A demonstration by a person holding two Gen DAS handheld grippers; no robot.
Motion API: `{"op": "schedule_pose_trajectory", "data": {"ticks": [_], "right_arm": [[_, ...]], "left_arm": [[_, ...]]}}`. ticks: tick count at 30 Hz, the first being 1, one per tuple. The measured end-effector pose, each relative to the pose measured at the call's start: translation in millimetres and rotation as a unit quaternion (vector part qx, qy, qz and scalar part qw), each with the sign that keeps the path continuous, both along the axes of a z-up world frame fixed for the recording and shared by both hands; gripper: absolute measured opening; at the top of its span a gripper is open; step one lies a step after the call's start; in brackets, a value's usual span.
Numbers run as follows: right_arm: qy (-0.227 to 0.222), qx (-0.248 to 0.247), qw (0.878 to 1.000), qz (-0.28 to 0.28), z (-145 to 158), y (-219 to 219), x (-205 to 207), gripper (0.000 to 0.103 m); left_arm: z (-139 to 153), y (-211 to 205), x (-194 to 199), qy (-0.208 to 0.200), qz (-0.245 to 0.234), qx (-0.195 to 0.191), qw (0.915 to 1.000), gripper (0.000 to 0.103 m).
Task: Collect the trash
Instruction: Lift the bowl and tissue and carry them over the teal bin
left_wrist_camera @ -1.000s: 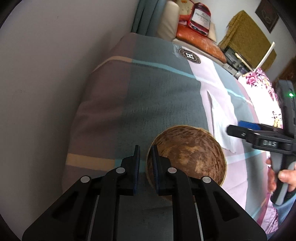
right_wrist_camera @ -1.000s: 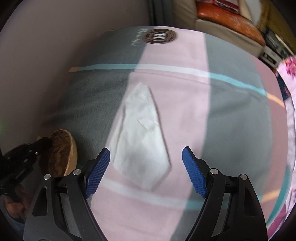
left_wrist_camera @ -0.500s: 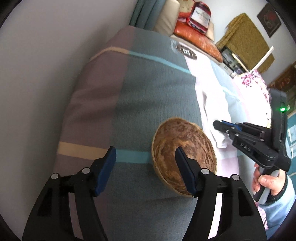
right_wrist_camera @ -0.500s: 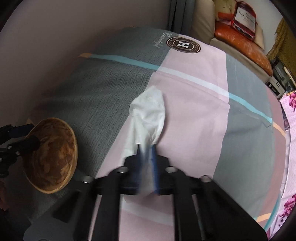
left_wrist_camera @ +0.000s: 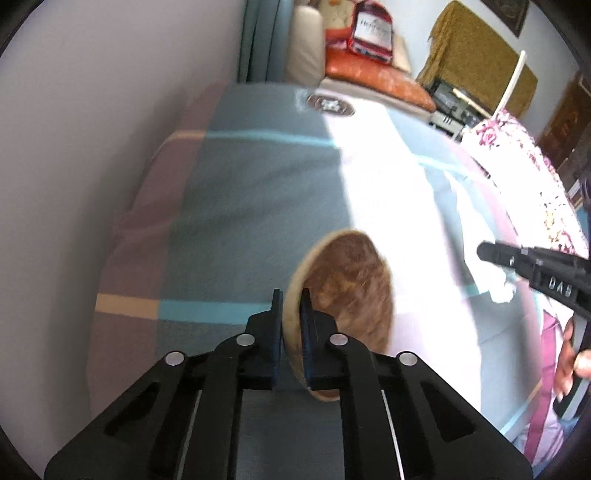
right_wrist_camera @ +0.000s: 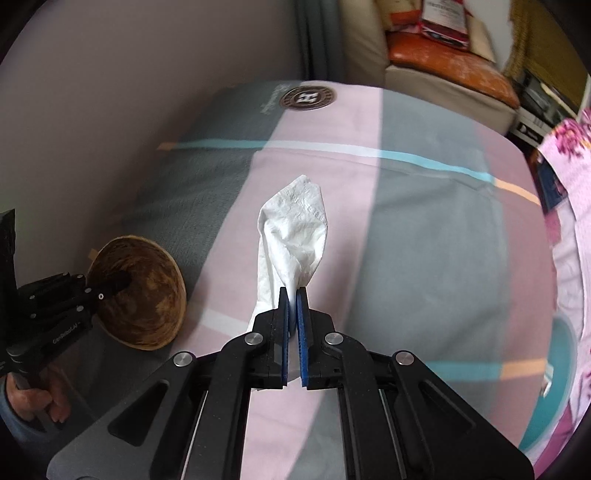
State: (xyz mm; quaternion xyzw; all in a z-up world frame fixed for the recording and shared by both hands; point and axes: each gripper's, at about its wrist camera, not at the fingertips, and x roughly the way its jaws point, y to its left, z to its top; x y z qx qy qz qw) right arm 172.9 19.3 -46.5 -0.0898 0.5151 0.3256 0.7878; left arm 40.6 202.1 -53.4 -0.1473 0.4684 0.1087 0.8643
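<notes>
A brown wooden bowl is tilted above the striped bed cover, and my left gripper is shut on its near rim. The right wrist view shows the same bowl at the lower left, held by the left gripper. A white crumpled tissue hangs lifted off the bed, my right gripper shut on its lower end. In the left wrist view the right gripper comes in from the right with the tissue in it.
The bed cover has pink, grey and teal stripes. A pale wall runs along its left side. Beyond the bed stand a sofa with an orange cushion and a red bag. A floral cloth lies at the right.
The left gripper opened beside the bowl, then shut on its rim and tilted it up. The right gripper shut on the tissue and raised it off the bed.
</notes>
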Motion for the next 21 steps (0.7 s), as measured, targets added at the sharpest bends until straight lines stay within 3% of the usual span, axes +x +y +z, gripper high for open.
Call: {"op": "schedule_pose_trajectory", "data": {"ticks": [8,21], "right_arm": [[0.001,0.030,0.999,-0.046,17,-67,-5,0.004],[-0.017,0.084,0.988,-0.132,32,-181,1,0.004]], "left_arm": [[23,-48,22,-0.008,-0.036,0.011,0.9993,0.009],[46,-171,74,-0.012,-0.131,0.028,0.9908,0.009]]}}
